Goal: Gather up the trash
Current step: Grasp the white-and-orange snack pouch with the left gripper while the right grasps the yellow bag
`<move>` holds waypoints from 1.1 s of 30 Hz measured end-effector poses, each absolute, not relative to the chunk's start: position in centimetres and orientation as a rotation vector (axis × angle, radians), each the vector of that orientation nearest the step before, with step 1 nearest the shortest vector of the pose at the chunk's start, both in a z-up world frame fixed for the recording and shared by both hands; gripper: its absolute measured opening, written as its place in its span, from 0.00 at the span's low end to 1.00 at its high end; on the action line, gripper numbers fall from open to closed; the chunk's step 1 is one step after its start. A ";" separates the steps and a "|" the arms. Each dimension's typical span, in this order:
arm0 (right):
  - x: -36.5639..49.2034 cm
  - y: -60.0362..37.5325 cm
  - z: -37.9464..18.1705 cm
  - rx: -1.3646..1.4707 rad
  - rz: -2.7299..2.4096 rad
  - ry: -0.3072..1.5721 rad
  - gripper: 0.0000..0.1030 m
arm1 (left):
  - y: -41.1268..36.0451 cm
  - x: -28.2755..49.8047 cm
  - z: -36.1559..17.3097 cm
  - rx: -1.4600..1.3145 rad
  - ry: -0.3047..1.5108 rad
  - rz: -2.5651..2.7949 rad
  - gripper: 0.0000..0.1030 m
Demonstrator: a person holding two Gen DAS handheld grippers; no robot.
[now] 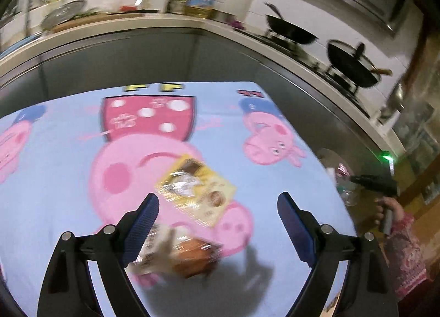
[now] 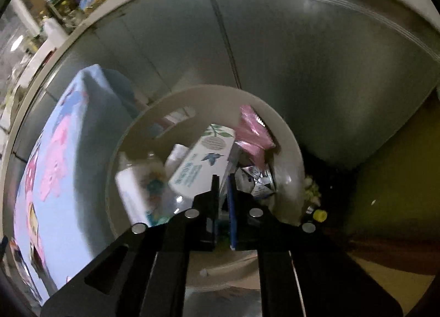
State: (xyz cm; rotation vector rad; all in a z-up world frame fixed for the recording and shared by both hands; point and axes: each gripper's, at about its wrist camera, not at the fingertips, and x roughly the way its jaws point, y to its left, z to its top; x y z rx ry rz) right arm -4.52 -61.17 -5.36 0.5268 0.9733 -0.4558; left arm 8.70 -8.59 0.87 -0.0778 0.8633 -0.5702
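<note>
My left gripper [image 1: 218,207] is open above the table with the blue Peppa Pig cloth [image 1: 55,179]. A yellow snack wrapper [image 1: 196,189] lies flat just beyond and between the fingers. A crumpled brown and silver wrapper [image 1: 178,256] lies blurred below, by the left finger. My right gripper [image 2: 224,179] is shut, with nothing clearly seen between the fingers, and hangs over a round white bin [image 2: 288,138]. The bin holds a white and teal carton [image 2: 200,163], a pink wrapper [image 2: 253,130], a clear bottle [image 2: 143,185] and small packets. The right gripper also shows in the left wrist view [image 1: 374,182].
A grey steel counter front [image 1: 137,64] runs behind the table. Two black woks [image 1: 349,64] stand on the stove at the right. Bottles and boxes crowd the back counter. A yellow cap [image 2: 319,215] and scraps lie on the dark floor beside the bin.
</note>
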 end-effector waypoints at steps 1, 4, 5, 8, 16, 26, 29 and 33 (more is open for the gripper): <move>-4.9 -60.8 -4.7 0.519 -0.452 0.964 0.11 | -7.4 8.6 0.8 -0.083 0.857 -0.548 0.85; -6.4 -59.7 -2.3 0.523 -0.434 0.914 0.11 | -4.7 8.5 0.7 -0.106 0.846 -0.509 0.85; -6.8 -59.2 -1.4 0.530 -0.422 0.890 0.11 | -3.7 8.5 0.6 -0.120 0.843 -0.499 0.85; -7.0 -57.1 1.6 0.514 -0.360 0.831 0.11 | -1.3 8.5 0.5 -0.148 0.835 -0.474 0.85; -0.3 -45.2 3.8 0.469 -0.038 0.826 0.30 | 1.6 7.9 -0.9 -0.212 0.865 -0.512 0.85; 10.1 -28.8 -4.1 0.372 0.288 0.937 0.31 | 2.1 7.1 -5.9 -0.348 1.060 -0.650 0.84; 12.2 -27.1 -4.7 0.323 0.317 0.910 0.42 | 2.1 6.2 -7.1 -0.430 1.100 -0.709 0.84; 13.3 -25.6 -6.0 0.289 0.345 0.905 0.46 | 1.5 6.2 -8.6 -0.505 1.148 -0.739 0.84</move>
